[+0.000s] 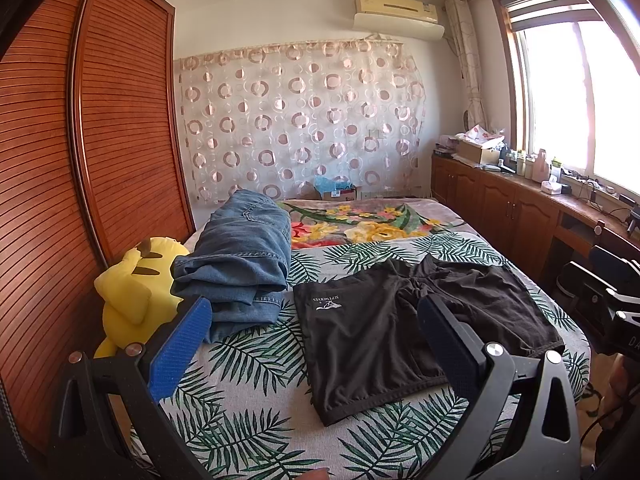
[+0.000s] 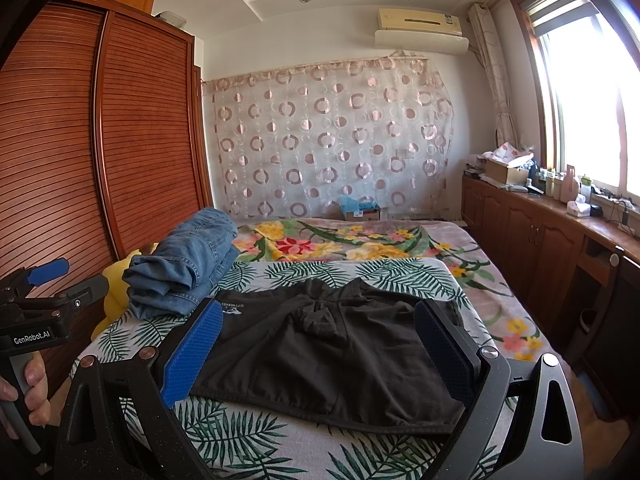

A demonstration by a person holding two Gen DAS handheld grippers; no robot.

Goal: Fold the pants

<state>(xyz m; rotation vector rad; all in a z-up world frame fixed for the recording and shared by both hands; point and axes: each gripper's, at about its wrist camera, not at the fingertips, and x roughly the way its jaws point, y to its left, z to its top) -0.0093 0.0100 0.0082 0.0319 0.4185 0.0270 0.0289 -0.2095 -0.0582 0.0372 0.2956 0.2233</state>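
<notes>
Black shorts (image 1: 372,332) lie spread flat on the leaf-print bed sheet (image 1: 248,360), white logo toward the left, crotch bunched at the far middle. They also show in the right wrist view (image 2: 320,348). My left gripper (image 1: 316,332) is open and empty, held above the near edge of the bed, its fingers framing the shorts' left half. My right gripper (image 2: 320,340) is open and empty, its blue pads (image 2: 192,352) framing the shorts. The right gripper's body shows at the right edge of the left view (image 1: 612,304); the left gripper shows at the left of the right view (image 2: 44,304).
Folded blue jeans (image 1: 240,264) sit at the sheet's far left, next to a yellow plush toy (image 1: 136,292). A floral blanket (image 1: 360,224) covers the far bed. A wooden wardrobe (image 1: 80,160) stands left; a cluttered wooden cabinet (image 1: 520,204) runs under the window at right.
</notes>
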